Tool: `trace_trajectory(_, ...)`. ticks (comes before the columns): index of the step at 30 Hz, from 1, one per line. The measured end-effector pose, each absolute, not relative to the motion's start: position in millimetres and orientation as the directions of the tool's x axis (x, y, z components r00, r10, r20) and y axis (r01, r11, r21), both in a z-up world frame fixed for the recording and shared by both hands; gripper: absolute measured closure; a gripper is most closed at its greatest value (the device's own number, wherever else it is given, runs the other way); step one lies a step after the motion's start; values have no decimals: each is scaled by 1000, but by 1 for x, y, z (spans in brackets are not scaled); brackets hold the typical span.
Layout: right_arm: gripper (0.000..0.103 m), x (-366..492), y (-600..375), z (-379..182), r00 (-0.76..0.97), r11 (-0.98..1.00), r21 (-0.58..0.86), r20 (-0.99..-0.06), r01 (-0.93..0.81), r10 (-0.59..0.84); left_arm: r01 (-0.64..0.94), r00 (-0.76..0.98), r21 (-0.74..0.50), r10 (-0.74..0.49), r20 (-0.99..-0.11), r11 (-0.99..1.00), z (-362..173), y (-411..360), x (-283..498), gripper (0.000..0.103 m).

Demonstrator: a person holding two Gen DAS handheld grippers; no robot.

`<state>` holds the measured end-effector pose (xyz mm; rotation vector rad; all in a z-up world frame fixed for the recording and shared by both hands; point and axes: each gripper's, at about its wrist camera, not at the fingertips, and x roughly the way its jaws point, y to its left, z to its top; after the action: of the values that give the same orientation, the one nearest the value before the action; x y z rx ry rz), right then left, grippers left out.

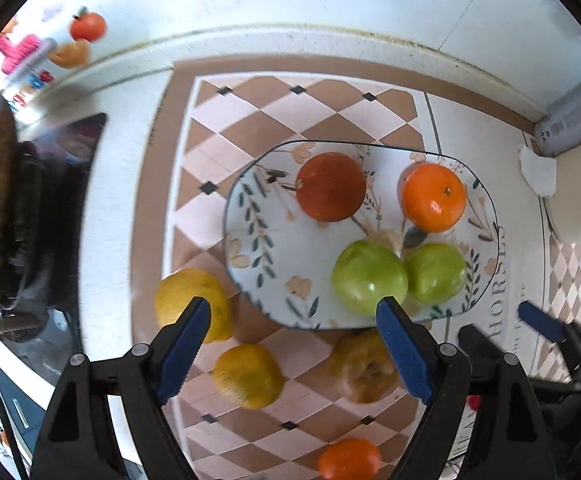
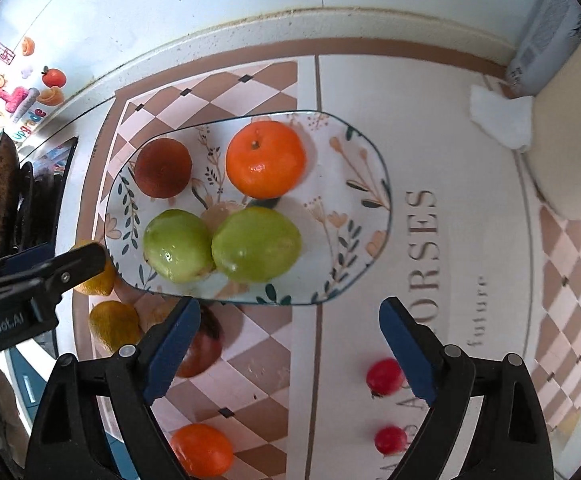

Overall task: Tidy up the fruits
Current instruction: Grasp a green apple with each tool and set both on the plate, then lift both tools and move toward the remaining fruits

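**Four fruits plated, the rest waiting on the mat**

Although the floral plate (image 2: 370,168) already carries four fruits, more are left off it. Two green fruits (image 2: 256,244) are set touching each other at the plate's near side, with a bright orange mandarin (image 2: 265,159) and a darker red-brown fruit (image 2: 163,168) behind them; like appears to be grouped with like. Off the plate, two yellow citrus fruits (image 1: 192,304) and a brownish-yellow fruit (image 1: 364,366) are seen on the checked mat (image 1: 250,128) just beside the near rim, a second mandarin (image 1: 349,459) nearer the camera, and two small red fruits (image 2: 384,376) on the lettered part of the mat.

The left gripper (image 1: 296,346) is held above the near rim, jaws spread and nothing between them. The right gripper (image 2: 290,346) is likewise held wide apart and empty, over the mat beside the plate. Both are judged to be free for a further pick, the loose fruits being close at hand.
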<state>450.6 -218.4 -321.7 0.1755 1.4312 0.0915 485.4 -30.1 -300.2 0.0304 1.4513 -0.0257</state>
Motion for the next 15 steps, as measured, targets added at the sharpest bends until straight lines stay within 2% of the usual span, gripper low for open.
trace_trajectory(15,10,399,-203,-253,254,989,147,-958,32,134,43,263,71,57,-963,997,-244,-19,416,18)
